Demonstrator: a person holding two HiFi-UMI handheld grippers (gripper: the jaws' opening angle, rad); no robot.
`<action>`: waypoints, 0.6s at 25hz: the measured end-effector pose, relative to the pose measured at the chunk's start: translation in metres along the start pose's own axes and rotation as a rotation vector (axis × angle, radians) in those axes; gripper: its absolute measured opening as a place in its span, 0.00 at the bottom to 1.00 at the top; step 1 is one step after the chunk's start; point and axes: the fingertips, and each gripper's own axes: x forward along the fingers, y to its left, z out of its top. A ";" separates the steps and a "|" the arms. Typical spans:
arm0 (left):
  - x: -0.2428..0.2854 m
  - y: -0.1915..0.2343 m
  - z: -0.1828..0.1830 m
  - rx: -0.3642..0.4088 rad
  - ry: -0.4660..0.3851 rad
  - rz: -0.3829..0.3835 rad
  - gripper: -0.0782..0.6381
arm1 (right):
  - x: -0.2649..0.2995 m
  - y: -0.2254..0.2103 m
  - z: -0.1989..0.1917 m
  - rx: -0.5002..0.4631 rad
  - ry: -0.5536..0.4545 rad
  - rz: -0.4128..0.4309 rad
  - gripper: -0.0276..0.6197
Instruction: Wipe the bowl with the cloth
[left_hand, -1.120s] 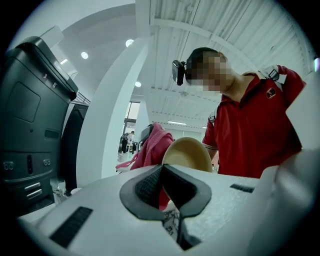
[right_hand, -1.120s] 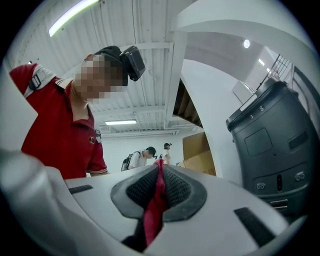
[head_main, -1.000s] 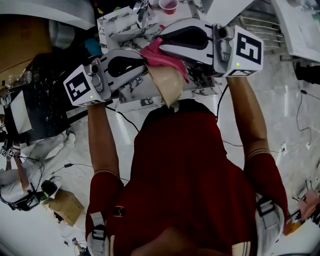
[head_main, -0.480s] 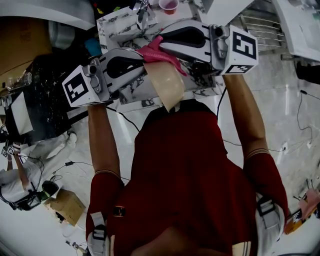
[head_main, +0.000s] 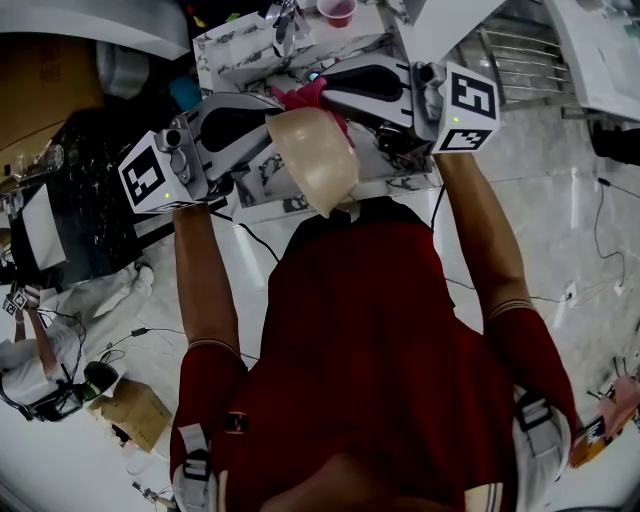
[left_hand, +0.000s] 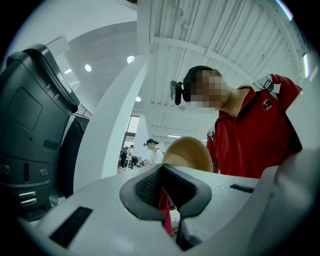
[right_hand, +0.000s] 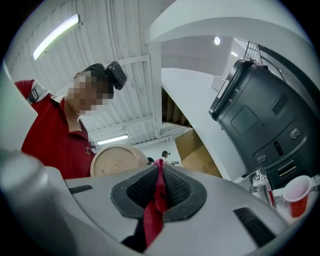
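Note:
I hold both grippers raised in front of my chest. A tan bowl (head_main: 315, 160) hangs from my left gripper (head_main: 272, 120), whose jaws are shut on its rim; in the left gripper view the bowl (left_hand: 189, 152) rises just past the left gripper (left_hand: 161, 169). My right gripper (head_main: 325, 88) is shut on a pink-red cloth (head_main: 303, 97), which presses against the bowl's far edge. In the right gripper view the cloth (right_hand: 156, 197) is pinched in the right gripper (right_hand: 160, 166), with the bowl (right_hand: 119, 160) close to its left.
A marbled table (head_main: 250, 50) stands below, with a red cup (head_main: 337, 10) at its far side, also seen as a red cup (right_hand: 297, 192). A dark grey machine (right_hand: 260, 120) and a cardboard box (right_hand: 197, 150) are nearby. Cables lie on the floor (head_main: 580, 250).
Both grippers have shifted slightly in the head view and turned. The bowl has swung round to show more of its round face, and it now covers most of the cloth.

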 end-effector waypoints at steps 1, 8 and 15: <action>-0.001 0.001 0.001 0.000 -0.003 0.005 0.12 | 0.000 0.000 -0.002 0.011 -0.008 -0.002 0.08; -0.011 0.011 0.003 0.004 -0.028 0.067 0.12 | -0.005 0.001 -0.012 0.076 -0.058 -0.018 0.08; -0.018 0.020 0.005 0.015 -0.051 0.132 0.12 | -0.008 0.005 -0.022 0.103 -0.062 -0.032 0.08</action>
